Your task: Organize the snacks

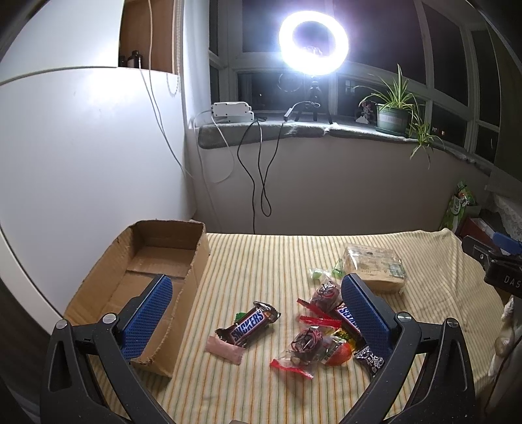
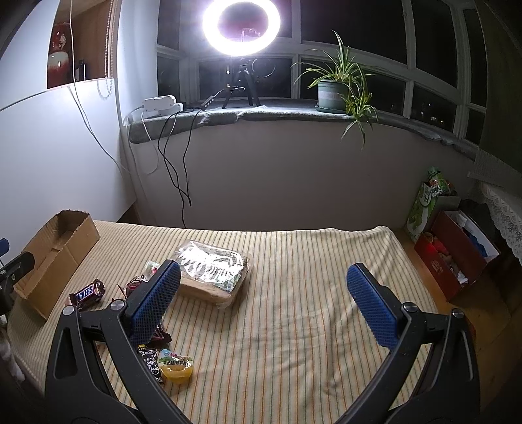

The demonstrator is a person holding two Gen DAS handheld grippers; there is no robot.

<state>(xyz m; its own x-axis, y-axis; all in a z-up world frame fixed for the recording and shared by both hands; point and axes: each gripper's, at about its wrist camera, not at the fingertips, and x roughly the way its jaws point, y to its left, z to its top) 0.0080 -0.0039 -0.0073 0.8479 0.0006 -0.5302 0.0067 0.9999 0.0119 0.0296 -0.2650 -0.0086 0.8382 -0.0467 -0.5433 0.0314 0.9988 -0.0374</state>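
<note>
Left wrist: my left tongs (image 1: 257,301) gape wide, empty, above the Snickers bar (image 1: 248,327) on the striped desk (image 1: 261,261) | light, slick wrapper, pinch across its middle; cardboard box (image 1: 156,270) to the left || Right wrist: right tongs (image 2: 264,283) spread, empty; flat cracker pack (image 2: 213,272) ahead-left, brittle.

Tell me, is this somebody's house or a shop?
Most likely a room in somebody's home. A potted plant sits on the windowsill, a ring light stands there too, and snacks lie on a striped cloth beside a cardboard box.
</note>
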